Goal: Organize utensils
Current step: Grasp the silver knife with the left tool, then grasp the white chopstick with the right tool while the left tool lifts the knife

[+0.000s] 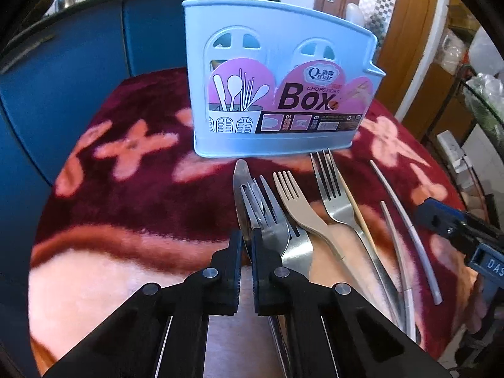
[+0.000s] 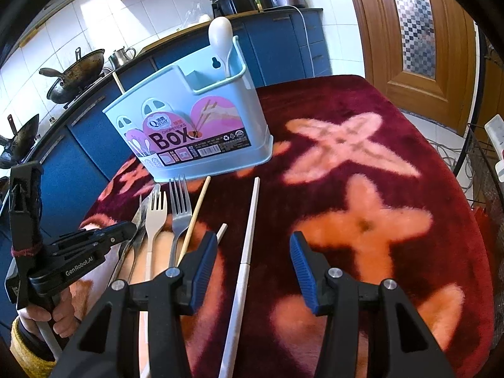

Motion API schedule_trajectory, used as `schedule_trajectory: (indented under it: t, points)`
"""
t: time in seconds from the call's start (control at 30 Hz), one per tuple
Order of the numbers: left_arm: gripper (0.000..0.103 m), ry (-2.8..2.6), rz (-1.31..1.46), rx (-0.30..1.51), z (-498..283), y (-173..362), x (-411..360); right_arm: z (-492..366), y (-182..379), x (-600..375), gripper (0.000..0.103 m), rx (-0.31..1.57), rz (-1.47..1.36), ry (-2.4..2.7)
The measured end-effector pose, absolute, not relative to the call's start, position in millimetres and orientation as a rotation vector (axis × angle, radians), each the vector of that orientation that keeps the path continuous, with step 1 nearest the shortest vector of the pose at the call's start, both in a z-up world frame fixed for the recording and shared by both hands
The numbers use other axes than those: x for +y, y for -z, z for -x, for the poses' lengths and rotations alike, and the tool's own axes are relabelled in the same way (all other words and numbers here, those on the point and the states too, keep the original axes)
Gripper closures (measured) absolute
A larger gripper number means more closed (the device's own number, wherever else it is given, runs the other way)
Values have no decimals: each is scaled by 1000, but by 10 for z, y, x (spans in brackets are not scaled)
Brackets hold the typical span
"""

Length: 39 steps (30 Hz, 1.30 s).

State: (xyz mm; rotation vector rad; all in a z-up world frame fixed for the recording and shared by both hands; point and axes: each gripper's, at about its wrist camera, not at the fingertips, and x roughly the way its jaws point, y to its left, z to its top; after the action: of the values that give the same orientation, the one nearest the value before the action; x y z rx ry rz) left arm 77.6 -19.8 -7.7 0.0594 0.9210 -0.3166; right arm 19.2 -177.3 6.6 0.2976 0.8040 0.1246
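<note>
Left hand-held gripper [image 1: 247, 236] clamped on knife [image 1: 241, 186], forks [image 1: 296, 201] just beside

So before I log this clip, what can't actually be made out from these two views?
- Left gripper: the left wrist view doesn't settle whether its nearly shut fingers pinch the knife.
- Utensil handles: cut off by the bottom edge and the grippers in both views.
- Blue box: its wall hides the contents, apart from the white spoon and a wooden stick.
- Small label print: too small to read.
</note>
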Motion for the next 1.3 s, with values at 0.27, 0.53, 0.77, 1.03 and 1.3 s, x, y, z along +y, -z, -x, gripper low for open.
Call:
schedule_trajectory:
  t: [0.27, 0.53, 0.77, 1.03, 1.3]
  points:
    - [103, 214, -103, 847, -666, -84, -91, -193, -67, -1777, 52, 806, -297, -126]
    - [102, 197, -90, 910, -731, -25, 71, -249, -66, -1725, 52, 835, -272, -134]
    - [94, 264, -64, 1006, -837, 22, 77, -432, -68, -1733, 52, 902, -245, -144]
    - [92, 353, 17, 1117, -976, 28, 173, -692, -19, -1686, 52, 1071, -184, -173]
    - [92, 415, -37, 1205, -1079, 33, 127, -883, 2, -1569, 59, 1210, -65, -200]
